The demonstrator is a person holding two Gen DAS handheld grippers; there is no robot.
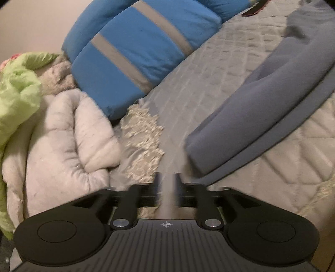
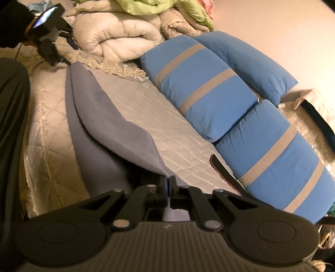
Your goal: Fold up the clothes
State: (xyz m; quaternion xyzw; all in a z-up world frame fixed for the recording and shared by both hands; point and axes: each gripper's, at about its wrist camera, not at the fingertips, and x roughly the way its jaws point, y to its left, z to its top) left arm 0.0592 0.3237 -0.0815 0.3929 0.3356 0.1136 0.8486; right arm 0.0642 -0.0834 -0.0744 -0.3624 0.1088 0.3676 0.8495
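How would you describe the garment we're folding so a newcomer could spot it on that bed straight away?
Start at the quilted pale bedspread, with the blue grey-striped pillows along the wall side. The garment is the long slate-blue fleece piece lying across the open quilt, one corner pinched in the right gripper. Unlike the rolled white comforter and green bedding, it is flat, plain and unpatterned.

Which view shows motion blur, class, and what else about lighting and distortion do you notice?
Left wrist view: smeared, its gripper and lace trim streaked. Right wrist view: sharper, quilted bedspread crisp. Both: warm dim light, fisheye bending of the blue pillows.
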